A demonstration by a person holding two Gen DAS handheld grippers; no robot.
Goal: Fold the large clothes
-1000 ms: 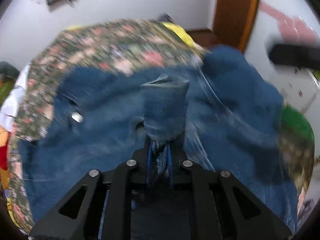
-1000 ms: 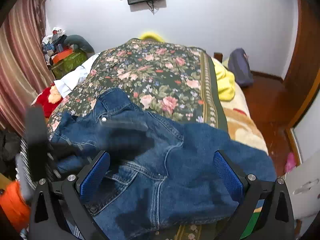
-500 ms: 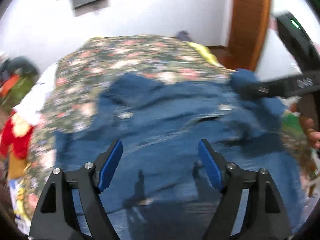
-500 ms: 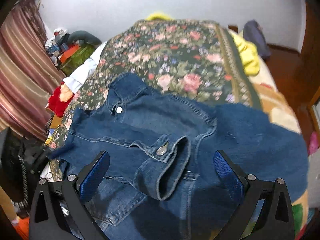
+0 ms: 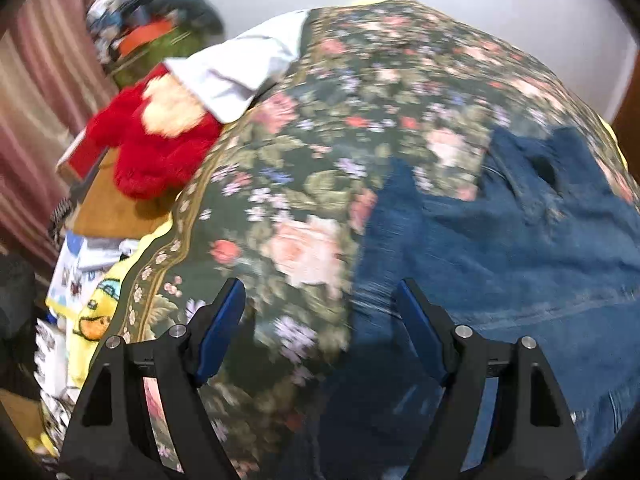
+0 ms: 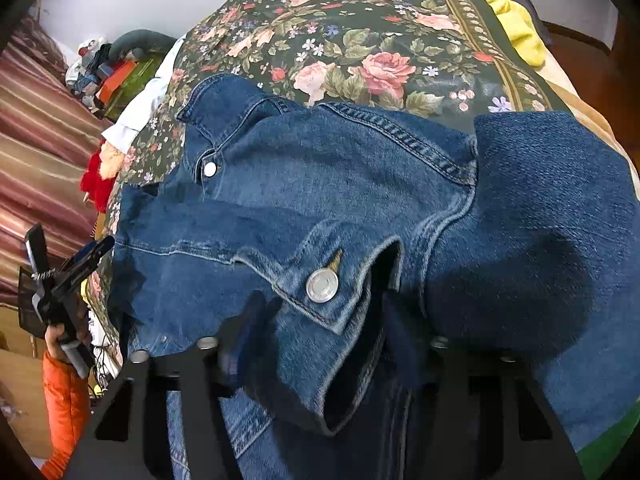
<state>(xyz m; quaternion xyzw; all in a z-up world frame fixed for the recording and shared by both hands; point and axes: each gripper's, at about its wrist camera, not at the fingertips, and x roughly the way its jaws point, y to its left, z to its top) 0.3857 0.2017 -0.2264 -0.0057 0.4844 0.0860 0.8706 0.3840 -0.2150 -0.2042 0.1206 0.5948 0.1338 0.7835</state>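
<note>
On the bed's floral bedspread (image 6: 360, 40) lies the denim jacket (image 6: 340, 184), spread out, sleeve cuff (image 6: 320, 300) folded over the front. Right gripper (image 6: 316, 340) fingers closing with the cuff between them; contact probably not made, view blurred. Left gripper (image 5: 320, 332) fingers apart, empty, above the jacket's edge.

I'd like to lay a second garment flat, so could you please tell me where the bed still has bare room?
The floral green bedspread lies bare beyond the blue denim jacket's collar, up to the yellow cloth. A narrower strip runs left of the jacket. Crowded: the red plush toy and white cloth along the left edge.
</note>
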